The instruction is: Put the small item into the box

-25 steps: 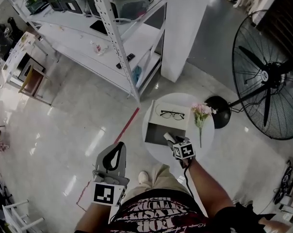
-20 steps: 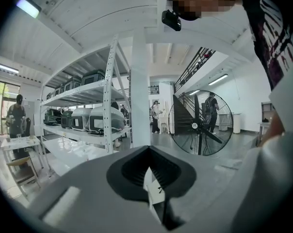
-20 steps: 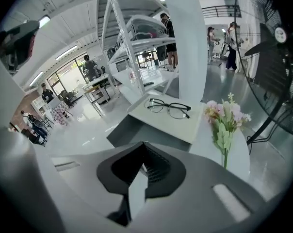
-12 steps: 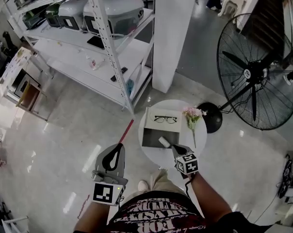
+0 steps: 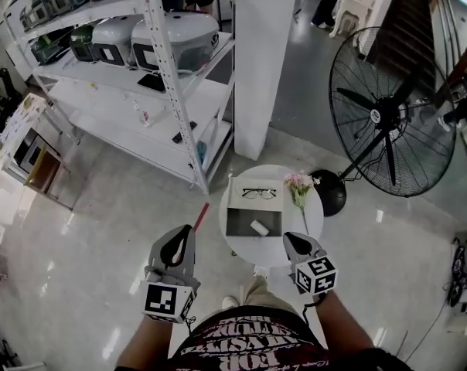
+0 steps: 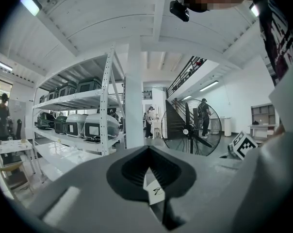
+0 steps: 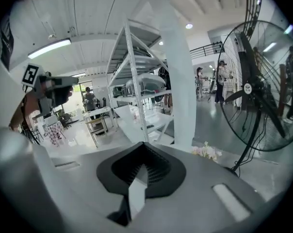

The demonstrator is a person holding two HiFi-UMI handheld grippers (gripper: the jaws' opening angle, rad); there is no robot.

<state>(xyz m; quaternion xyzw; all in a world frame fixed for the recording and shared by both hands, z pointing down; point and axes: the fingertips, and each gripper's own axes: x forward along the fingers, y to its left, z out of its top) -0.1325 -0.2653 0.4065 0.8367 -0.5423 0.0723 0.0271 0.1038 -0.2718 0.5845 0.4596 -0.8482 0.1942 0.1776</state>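
Note:
A small white item (image 5: pixel 259 227) lies inside the open grey box (image 5: pixel 241 223) on the round white table (image 5: pixel 277 250). In the head view my right gripper (image 5: pixel 289 239) hovers shut and empty above the table's near edge, just right of the box. In the right gripper view its jaws (image 7: pixel 145 145) meet with nothing between them. My left gripper (image 5: pixel 188 230) hangs over the floor to the left of the table. Seen in the left gripper view (image 6: pixel 147 148), its jaws are shut and empty.
The box's white lid (image 5: pixel 257 194) with black glasses (image 5: pixel 258 193) lies behind the box, beside pink flowers (image 5: pixel 299 182). A large black standing fan (image 5: pixel 388 122) stands to the right. A white pillar (image 5: pixel 257 60) and a white shelf rack (image 5: pixel 164 76) stand beyond.
My right gripper has let go of the white item, shut, and drawn back and up from the box. The item now lies in the box. My left gripper has risen a little.

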